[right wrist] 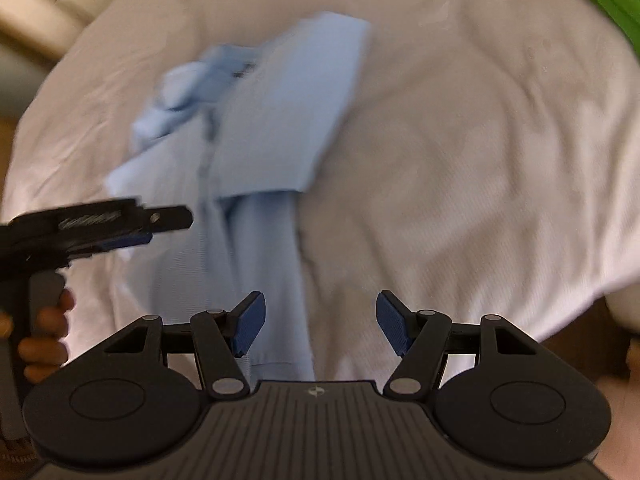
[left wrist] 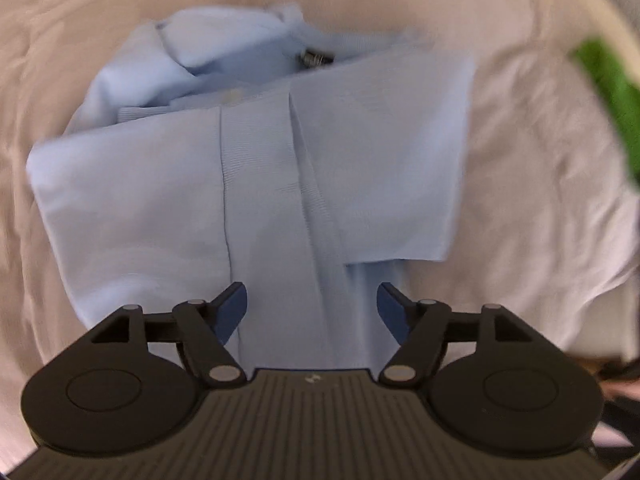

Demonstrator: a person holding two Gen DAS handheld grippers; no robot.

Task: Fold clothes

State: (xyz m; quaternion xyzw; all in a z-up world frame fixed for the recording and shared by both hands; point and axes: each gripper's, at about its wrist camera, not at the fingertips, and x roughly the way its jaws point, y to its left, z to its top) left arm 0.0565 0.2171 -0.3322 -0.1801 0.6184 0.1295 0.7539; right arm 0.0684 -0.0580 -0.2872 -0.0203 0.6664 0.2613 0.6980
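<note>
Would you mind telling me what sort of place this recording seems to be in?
Probably a bedroom: a partly folded light blue button-up shirt lies on a wrinkled white bedsheet that drops away at its edges like a mattress. A bright green cloth item sits at the sheet's edge.

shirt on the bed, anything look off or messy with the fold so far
The light blue shirt is only partly folded on the white bedsheet. Its collar end is bunched and crumpled, and a narrower strip pokes out past the folded panel's edge. Both grippers, left and right, are open and hold nothing.
</note>
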